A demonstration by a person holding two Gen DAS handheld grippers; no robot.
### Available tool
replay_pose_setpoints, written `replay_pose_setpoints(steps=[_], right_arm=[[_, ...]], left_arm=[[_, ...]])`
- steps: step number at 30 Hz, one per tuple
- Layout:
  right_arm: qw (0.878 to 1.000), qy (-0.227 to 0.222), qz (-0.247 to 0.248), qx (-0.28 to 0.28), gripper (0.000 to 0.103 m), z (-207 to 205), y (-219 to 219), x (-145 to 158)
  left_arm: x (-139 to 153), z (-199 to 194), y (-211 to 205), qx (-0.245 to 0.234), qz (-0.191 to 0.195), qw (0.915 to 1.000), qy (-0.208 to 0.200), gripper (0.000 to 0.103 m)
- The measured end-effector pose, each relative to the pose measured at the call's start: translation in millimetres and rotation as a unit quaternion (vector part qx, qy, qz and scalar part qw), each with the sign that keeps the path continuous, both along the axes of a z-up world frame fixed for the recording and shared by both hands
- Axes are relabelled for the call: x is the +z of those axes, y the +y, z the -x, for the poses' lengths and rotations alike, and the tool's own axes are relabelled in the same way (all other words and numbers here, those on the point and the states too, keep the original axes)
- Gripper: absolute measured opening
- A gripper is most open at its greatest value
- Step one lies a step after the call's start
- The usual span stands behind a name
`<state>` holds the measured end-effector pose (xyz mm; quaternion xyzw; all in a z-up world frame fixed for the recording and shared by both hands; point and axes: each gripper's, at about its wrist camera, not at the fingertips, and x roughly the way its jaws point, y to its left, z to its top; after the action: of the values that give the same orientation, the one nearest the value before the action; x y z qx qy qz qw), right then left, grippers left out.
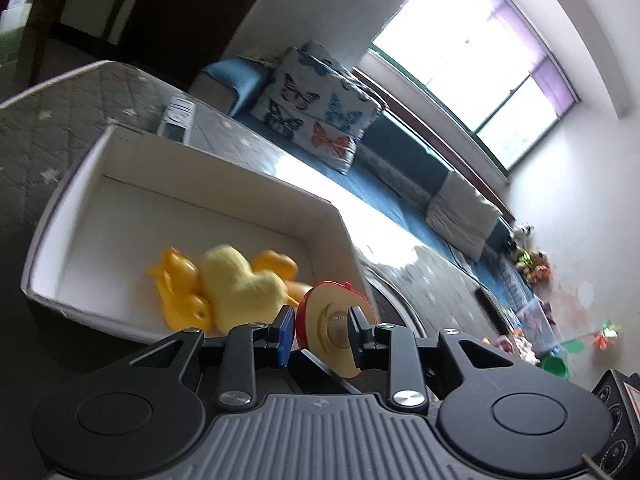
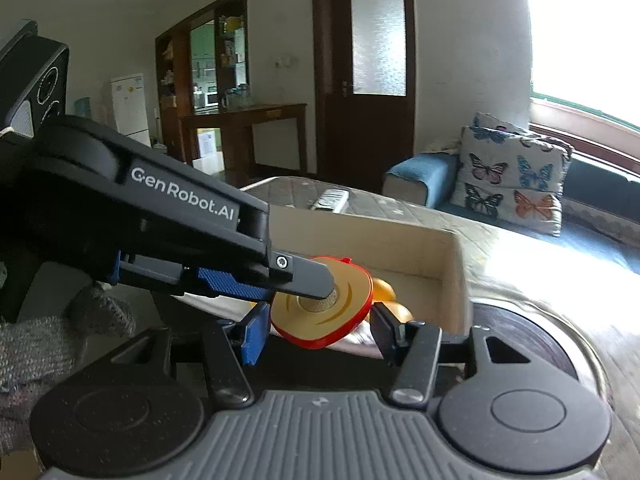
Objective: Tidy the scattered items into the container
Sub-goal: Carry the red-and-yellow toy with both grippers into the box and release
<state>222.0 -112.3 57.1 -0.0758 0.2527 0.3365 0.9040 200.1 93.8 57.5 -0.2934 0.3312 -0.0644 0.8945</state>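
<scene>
Holding the red and tan toy [image 1: 334, 330] near the white box [image 1: 192, 184] corner, the left gripper [image 1: 320, 332] is squeezed shut on it, while the right gripper [image 2: 318, 330] waits open around it; next, I think, drop it inside.

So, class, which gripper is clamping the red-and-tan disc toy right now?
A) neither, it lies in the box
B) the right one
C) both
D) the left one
D: the left gripper pinches the disc toy, while the right gripper stands open around it, its fingers clear.
</scene>
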Motion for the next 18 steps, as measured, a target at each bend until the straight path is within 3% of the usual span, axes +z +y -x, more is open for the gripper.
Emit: replay_pose_setpoints(steps=[9,18], right_arm=[[1.000,0.002,0.007,0.028,0.055,-19.4,42.2,-8.6],[0.999,0.018,0.023,0.037,0.056,-24.9,57.1,-23.4]], left_arm=[[-7.6,-11.5,33.8,0.037,0.005,0.9992,0.013,0.030],[-24.6,-14.1,44.6,0.050,0.012,0.9980,0.036,0.031]])
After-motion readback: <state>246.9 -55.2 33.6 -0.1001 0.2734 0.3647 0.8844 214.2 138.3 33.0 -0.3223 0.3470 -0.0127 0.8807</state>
